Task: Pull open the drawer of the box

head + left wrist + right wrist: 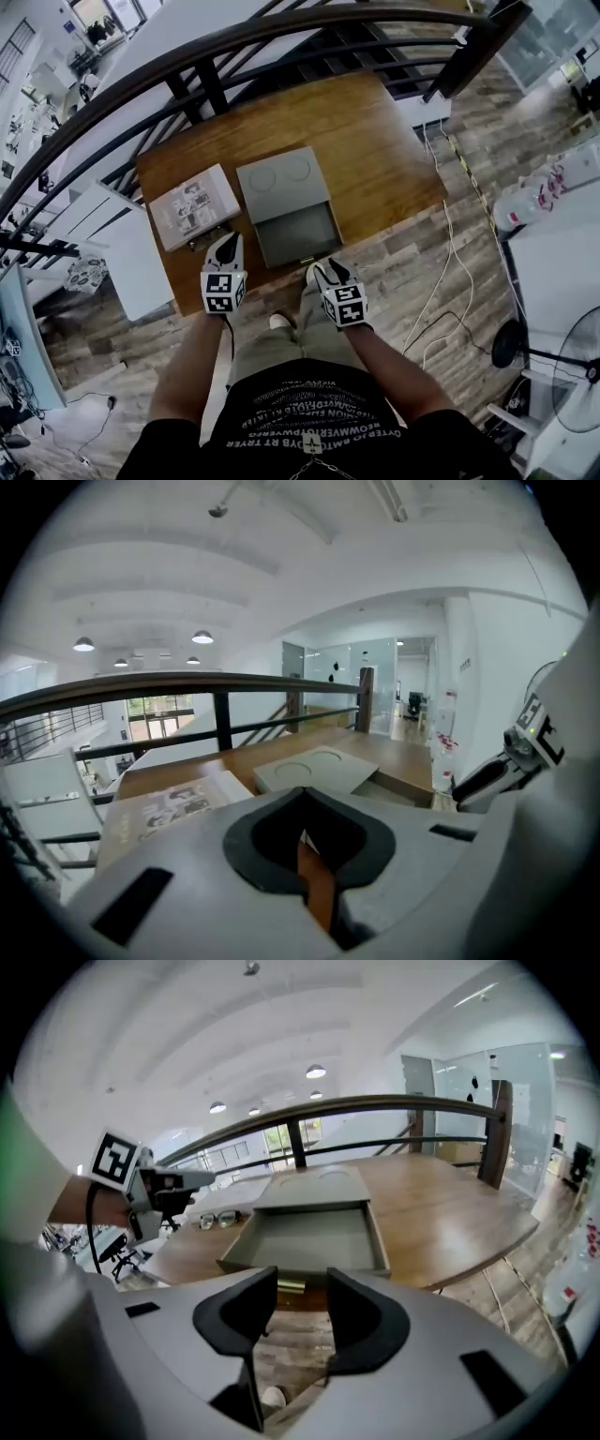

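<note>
The drawer stands pulled out of the box at the near edge of the table, the right gripper wide and empty, the left gripper closed on nothing, so I think one more pull or bump may drop it to the floor.

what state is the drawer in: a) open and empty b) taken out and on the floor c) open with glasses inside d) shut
a: the drawer stands pulled out of the box with its inside bare, and the glasses lie on the table beside it.
</note>
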### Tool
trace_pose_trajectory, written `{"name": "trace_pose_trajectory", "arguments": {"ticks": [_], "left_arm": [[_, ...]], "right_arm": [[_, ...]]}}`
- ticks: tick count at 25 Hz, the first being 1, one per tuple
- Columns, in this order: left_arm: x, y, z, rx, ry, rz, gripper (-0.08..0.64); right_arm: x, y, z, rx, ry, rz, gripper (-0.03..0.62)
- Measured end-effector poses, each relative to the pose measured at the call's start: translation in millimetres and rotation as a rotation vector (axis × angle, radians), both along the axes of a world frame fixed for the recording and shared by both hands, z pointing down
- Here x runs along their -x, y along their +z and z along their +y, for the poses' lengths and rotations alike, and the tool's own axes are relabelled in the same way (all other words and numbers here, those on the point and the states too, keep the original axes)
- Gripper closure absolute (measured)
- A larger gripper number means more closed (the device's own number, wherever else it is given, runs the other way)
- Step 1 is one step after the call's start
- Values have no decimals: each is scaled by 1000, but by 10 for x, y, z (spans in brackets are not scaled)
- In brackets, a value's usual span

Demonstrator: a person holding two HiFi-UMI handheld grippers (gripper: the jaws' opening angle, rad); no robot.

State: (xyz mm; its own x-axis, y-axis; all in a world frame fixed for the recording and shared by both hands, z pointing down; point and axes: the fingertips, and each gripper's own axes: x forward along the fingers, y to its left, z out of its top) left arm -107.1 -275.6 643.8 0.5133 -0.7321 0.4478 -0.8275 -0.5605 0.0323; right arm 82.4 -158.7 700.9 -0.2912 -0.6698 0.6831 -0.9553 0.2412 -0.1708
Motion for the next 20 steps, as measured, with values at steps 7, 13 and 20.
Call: {"name": "trace_pose_trajectory", "arguments": {"ticks": [7,13,20], "left_arm": [[442,-848,693,-120,-89,73,558],[308,-1731,836,-278,-16,102,560],[240,-2519,1008,-410,3,104,560]], "right_arm": [[-169,-1130,-15,-306,16,-70,574],[25,-2035,-129,-508,-87,-25,597],[182,-2801,-63,-609,-133,-11,597]]}}
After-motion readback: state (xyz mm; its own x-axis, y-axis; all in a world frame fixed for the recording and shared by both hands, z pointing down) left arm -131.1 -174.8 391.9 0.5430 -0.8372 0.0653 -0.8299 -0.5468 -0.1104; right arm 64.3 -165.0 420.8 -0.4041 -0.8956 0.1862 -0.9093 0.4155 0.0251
